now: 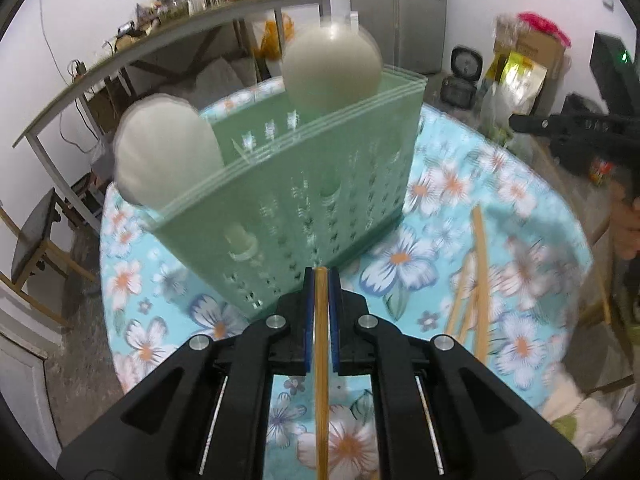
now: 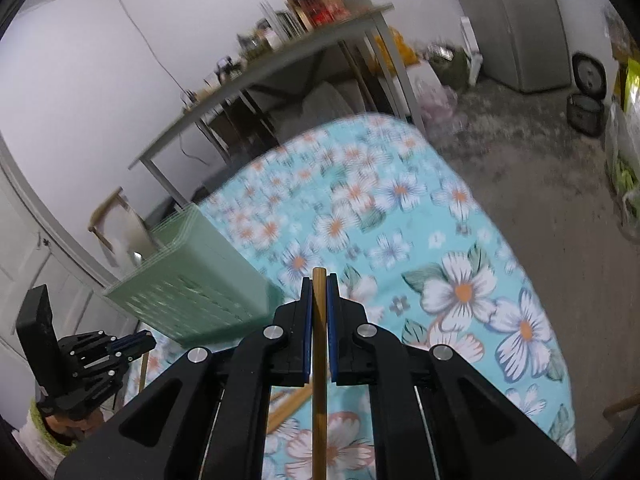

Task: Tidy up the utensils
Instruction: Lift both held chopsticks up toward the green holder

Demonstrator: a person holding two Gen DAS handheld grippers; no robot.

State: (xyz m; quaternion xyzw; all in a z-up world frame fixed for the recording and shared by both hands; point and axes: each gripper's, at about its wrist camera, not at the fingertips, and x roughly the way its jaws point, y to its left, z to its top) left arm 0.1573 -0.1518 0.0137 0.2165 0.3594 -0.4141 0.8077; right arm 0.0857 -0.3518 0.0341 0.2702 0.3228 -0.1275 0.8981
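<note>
On a flowered tablecloth stands a green basket, far of both grippers. The left gripper clamps one chopstick; the right gripper clamps another chopstick. Loose chopsticks lie at right.

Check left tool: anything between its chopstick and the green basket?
Nothing visible. The left tool is shut on a chopstick, and only bare floral tablecloth lies before the green basket. Two white spoons already stand inside.
</note>
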